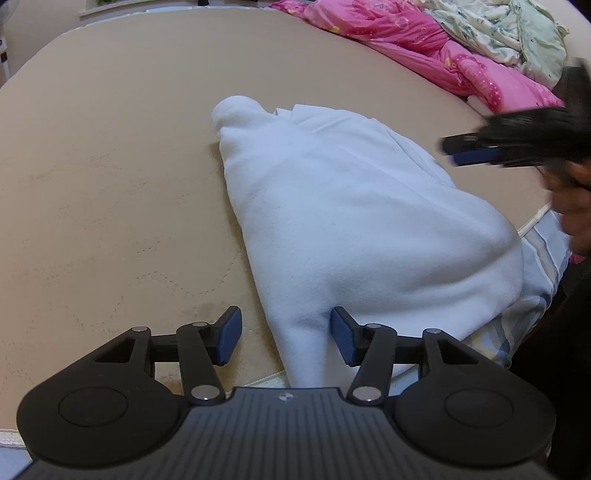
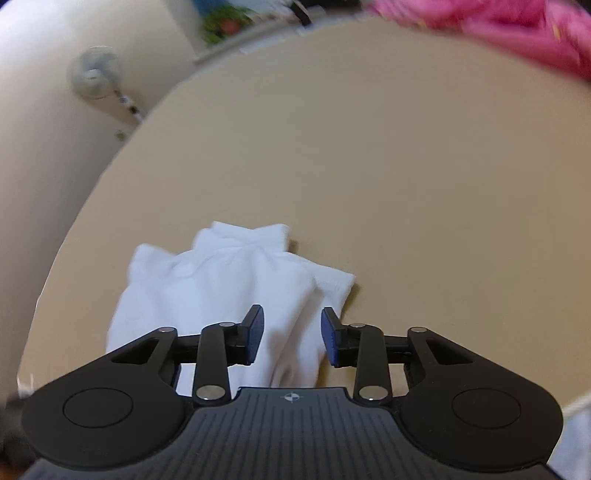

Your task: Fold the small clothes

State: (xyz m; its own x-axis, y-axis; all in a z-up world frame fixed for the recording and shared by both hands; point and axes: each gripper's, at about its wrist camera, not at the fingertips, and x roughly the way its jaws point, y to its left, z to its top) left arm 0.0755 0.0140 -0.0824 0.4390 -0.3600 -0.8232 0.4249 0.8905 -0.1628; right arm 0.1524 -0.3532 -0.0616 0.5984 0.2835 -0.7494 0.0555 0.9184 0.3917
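Left gripper [image 1: 286, 341] body hides white garment's [image 1: 332, 221] near tip.

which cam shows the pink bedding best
The left wrist view: the pink bedding lies sharp along the far side of the tan bed surface, beside a pale floral quilt. The right wrist view catches only a blurred pink strip at its top right corner.

Left wrist cam: close, angled down across beige quilted mattress [image 1: 110, 184] toward far edge. Right wrist cam: close, angled down, facing far-left corner. Shared: white fleece garment [image 1: 351, 221] [image 2: 229, 288], rumpled pink bedding [image 1: 424, 40] [image 2: 498, 22].
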